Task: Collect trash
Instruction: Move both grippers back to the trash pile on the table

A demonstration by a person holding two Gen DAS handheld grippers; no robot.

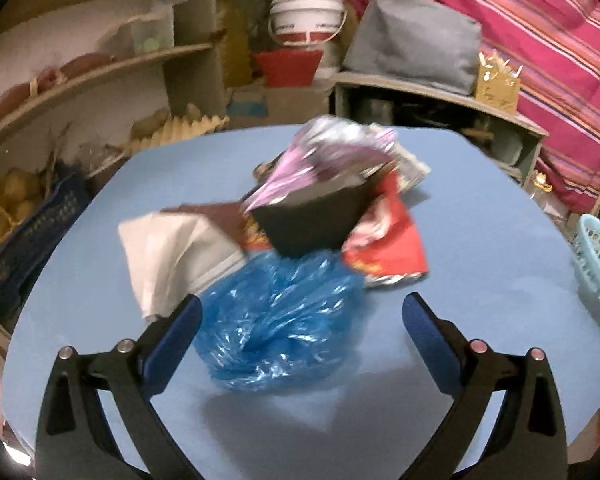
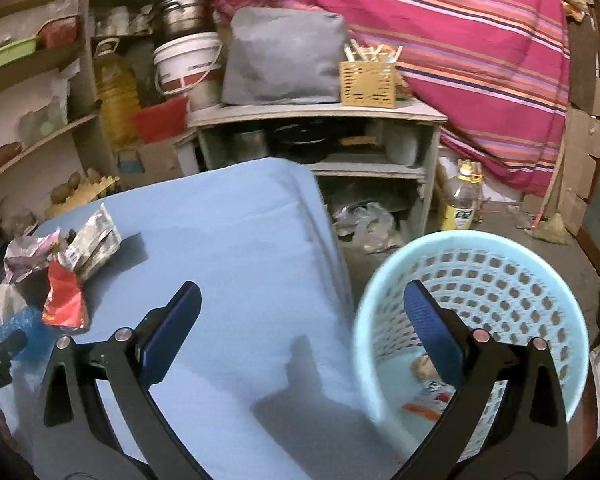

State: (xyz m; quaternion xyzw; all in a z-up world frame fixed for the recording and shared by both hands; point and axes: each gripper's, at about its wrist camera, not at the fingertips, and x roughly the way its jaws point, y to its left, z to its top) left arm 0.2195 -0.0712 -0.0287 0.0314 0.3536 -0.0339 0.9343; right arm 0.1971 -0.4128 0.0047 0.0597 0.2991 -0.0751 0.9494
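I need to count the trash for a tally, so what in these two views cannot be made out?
- Left wrist view: the black piece and the pink foil wrapper are motion-blurred; what lies under them is covered.
- Right wrist view: the scraps in the basket are partly hidden by the right tongs' finger.
- Right wrist view: the blue plastic bag is cut off near the left edge.

table (image 2: 236, 220) bare beside trash pile (image 1: 300, 232), basket (image 2: 480, 248) open
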